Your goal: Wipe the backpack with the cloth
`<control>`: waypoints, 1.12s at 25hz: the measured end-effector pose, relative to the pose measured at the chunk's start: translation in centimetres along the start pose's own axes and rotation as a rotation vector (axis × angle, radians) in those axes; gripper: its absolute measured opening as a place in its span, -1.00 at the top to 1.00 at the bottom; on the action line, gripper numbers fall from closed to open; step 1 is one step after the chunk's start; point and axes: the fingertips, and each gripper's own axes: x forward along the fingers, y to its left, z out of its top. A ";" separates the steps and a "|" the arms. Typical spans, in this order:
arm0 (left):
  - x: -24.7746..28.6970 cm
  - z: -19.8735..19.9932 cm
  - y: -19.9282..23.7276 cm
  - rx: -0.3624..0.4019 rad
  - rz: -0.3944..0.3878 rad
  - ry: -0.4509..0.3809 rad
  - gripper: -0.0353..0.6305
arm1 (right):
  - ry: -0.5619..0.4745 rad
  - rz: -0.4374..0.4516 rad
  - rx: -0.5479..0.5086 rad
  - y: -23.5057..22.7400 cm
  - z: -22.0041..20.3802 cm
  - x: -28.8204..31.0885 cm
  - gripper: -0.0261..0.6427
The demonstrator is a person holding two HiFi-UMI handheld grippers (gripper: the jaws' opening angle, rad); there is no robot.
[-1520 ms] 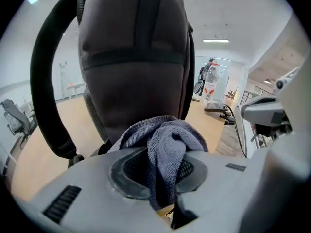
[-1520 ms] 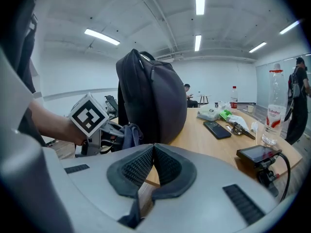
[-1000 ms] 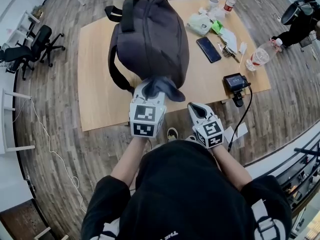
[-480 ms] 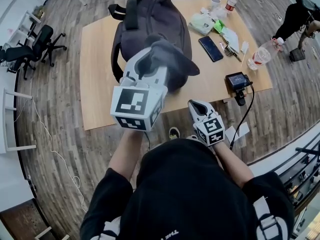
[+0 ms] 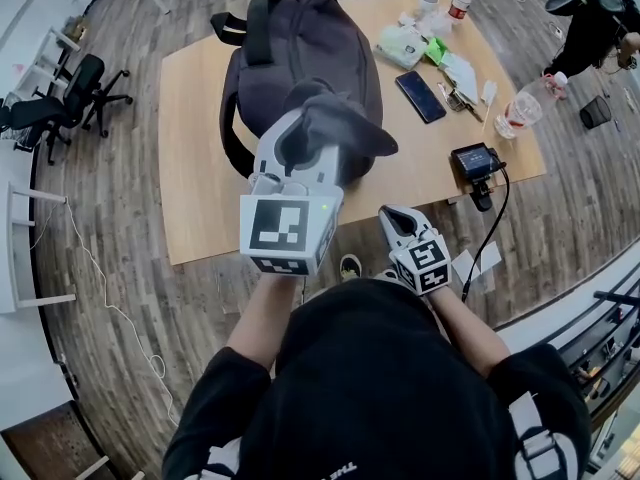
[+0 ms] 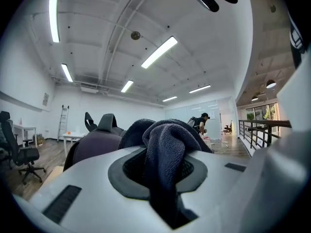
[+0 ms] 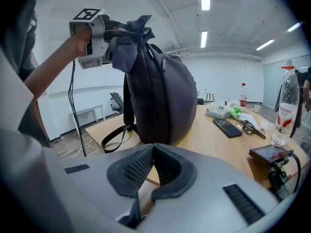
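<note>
**Grey cloth held up over the backpack**

Grey towelling, the cloth [image 5: 345, 128], is clamped between the jaws of the left gripper [image 5: 300, 143]. A bunched fold pokes out ahead of the jaws and a tail hangs below. The person holds that gripper level and high above the table [image 5: 195, 203], over the near end of the backpack [image 5: 300, 53]. I'd guess the height is meant to bring the cloth onto the bag's crown rather than scrub up its side. Whether cloth and bag touch, I can't tell from where I stand.

The backpack lies on the wooden table at the person's twelve o'clock, its straps trailing off towards ten.

The right gripper [image 5: 398, 220] sits at about four o'clock from the left one, low by the table's near edge and tipped downward. Its jaws are pressed together on nothing. It looks parked out of the way, though it may be needed to steady the bag.

A phone [image 5: 417, 98] and other clutter lie at two o'clock, well apart from the bag, so a wipe shouldn't disturb them.
</note>
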 end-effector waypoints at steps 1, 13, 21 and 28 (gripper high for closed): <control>-0.2 -0.7 -0.3 0.007 0.000 0.013 0.63 | 0.004 0.001 0.003 0.0 -0.2 0.1 0.89; -0.8 -8.2 -2.2 0.168 0.041 0.113 0.63 | 0.024 0.020 -0.013 0.4 -0.4 1.3 0.89; -0.2 -19.1 -2.4 0.151 -0.011 0.302 0.63 | 0.024 -0.002 -0.011 -0.1 -1.0 0.8 0.89; -0.7 -19.6 -2.3 0.216 0.012 0.279 0.63 | 0.031 -0.031 -0.002 -0.6 -1.8 -0.1 0.89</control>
